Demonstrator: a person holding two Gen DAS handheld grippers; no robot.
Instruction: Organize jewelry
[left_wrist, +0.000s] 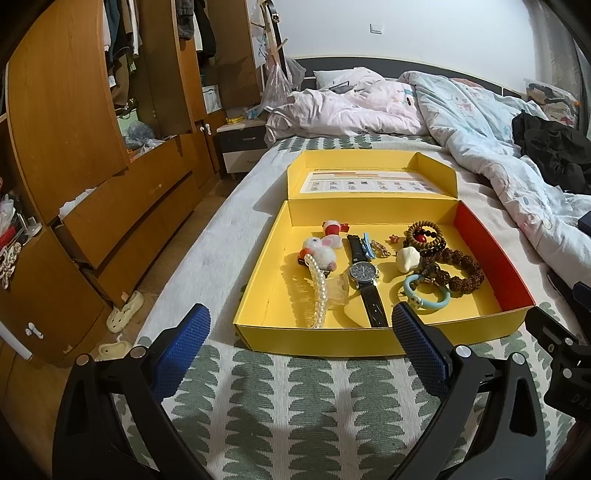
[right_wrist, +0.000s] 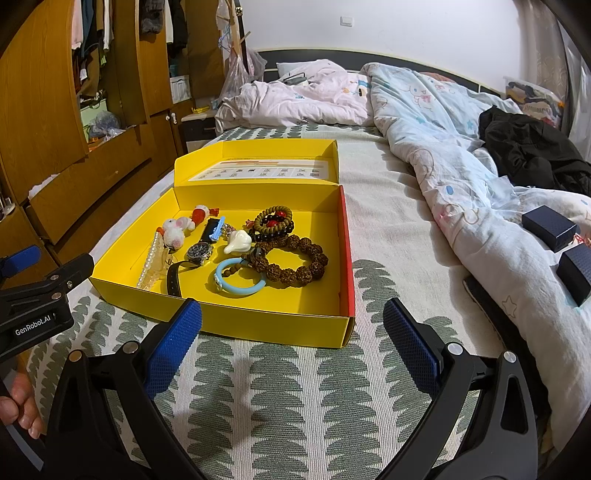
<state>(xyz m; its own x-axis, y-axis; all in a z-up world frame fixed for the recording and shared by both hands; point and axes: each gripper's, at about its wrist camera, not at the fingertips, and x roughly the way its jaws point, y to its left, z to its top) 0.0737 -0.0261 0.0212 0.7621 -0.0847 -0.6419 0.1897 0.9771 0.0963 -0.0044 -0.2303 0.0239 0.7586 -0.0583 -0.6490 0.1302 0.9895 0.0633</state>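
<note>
An open yellow box (left_wrist: 258, 288) (right_wrist: 258, 325) lies on the bed, lid folded back. Inside lie a wristwatch (left_wrist: 364, 275) (right_wrist: 199, 253), a pearl strand (left_wrist: 320, 291) (right_wrist: 149, 264), a plush rabbit clip (left_wrist: 321, 249) (right_wrist: 173, 229), a light blue bangle (left_wrist: 428, 295) (right_wrist: 238, 282), a brown bead bracelet (left_wrist: 461, 271) (right_wrist: 299, 258), stacked dark bead bracelets (left_wrist: 424, 234) (right_wrist: 273, 219) and a white pendant (left_wrist: 406, 258) (right_wrist: 238, 242). My left gripper (left_wrist: 301, 332) is open and empty, just before the box's near wall. My right gripper (right_wrist: 291, 325) is open and empty at the near right corner.
Two dark blue small boxes (right_wrist: 550, 225) (right_wrist: 576, 273) rest on the rumpled quilt (right_wrist: 443, 147) at the right. A black garment (right_wrist: 528, 151) lies farther back. A wooden wardrobe (left_wrist: 74, 147) with open drawers stands left of the bed, slippers (left_wrist: 123, 314) on the floor.
</note>
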